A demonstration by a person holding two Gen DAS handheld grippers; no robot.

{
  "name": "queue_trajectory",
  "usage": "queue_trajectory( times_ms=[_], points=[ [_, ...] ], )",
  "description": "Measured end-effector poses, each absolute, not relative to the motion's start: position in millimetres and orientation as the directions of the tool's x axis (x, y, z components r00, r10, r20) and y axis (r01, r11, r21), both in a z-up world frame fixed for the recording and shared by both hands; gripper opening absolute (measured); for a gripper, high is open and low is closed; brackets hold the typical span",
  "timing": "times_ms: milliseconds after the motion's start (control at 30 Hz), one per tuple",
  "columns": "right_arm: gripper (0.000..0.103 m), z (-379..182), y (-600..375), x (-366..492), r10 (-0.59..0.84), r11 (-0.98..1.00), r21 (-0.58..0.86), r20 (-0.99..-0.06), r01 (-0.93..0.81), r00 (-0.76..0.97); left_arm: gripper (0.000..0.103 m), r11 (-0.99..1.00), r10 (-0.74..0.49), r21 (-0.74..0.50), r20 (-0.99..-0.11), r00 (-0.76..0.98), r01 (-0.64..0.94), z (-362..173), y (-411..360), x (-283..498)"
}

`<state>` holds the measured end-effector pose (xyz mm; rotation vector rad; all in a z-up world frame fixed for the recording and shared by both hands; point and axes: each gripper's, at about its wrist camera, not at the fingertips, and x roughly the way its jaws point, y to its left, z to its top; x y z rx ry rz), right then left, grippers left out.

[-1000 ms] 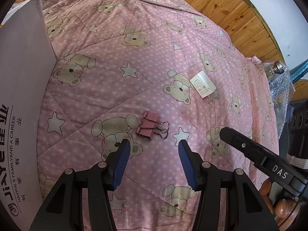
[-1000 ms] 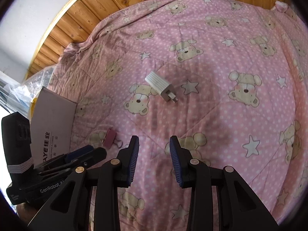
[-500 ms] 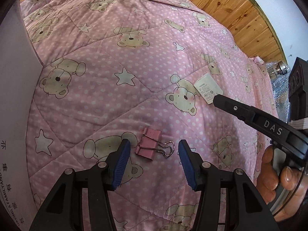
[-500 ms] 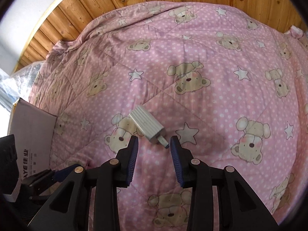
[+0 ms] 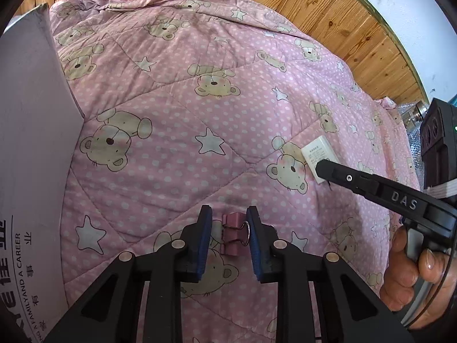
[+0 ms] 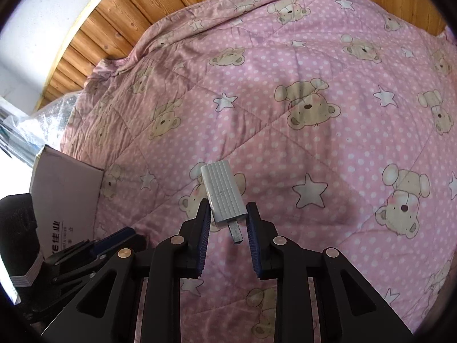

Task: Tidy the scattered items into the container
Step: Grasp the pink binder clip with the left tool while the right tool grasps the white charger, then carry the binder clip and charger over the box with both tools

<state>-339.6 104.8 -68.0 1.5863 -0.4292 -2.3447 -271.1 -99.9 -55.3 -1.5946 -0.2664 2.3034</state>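
The left gripper (image 5: 229, 223) is straddling a small pink metal binder clip (image 5: 232, 235), jaws released. The right gripper (image 6: 227, 221), also released, is flanking a ribbed white plug adapter (image 6: 224, 195) lying lengthwise, prongs pointing toward the camera.

A home bedroom: a pink quilt (image 5: 177, 120) printed with teddy bears and stars covers a bed, wooden plank panelling (image 5: 328, 3) runs behind it at 12 o'clock, and a cardboard box (image 5: 31, 148) stands at 9 o'clock.
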Motion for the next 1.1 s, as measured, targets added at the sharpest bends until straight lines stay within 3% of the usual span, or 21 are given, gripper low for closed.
queue_trajectory(
  times_ms=[167, 233, 267, 467, 567, 1100],
  points=[
    [0.027, -73.8, 103.9, -334.1, -0.378, -0.922, 0.384, -0.859, 0.054, -0.346, 0.030, -0.923, 0.379, -0.335, -0.877, -0.296, -0.192, -60.7, -88.1, -268.4],
    [0.026, -76.7, 105.4, -332.1, -0.380, -0.920, 0.389, -0.857, 0.046, -0.349, 0.026, -0.925, 0.373, -0.321, -0.871, -0.319, -0.204, -59.5, -87.8, -265.7],
    [0.026, -74.9, 106.2, -329.7, -0.380, -0.920, 0.390, -0.854, 0.045, -0.355, 0.018, -0.925, 0.373, -0.320, -0.868, -0.328, -0.206, -57.5, -89.4, -264.7],
    [0.026, -65.6, 111.6, -315.9, -0.387, -0.912, 0.409, -0.840, 0.025, -0.381, 0.016, -0.916, 0.394, -0.329, -0.843, -0.366, -0.228, -44.8, -97.9, -256.6],
    [0.026, -61.6, 113.5, -310.5, -0.391, -0.909, 0.417, -0.835, 0.018, -0.387, 0.003, -0.917, 0.390, -0.321, -0.843, -0.371, -0.235, -42.1, -98.5, -250.1],
    [0.026, -53.4, 116.2, -282.4, -0.411, -0.892, 0.453, -0.820, -0.012, -0.398, 0.001, -0.895, 0.443, -0.393, -0.831, -0.335, -0.211, -36.3, -114.1, -230.6]
  ],
)
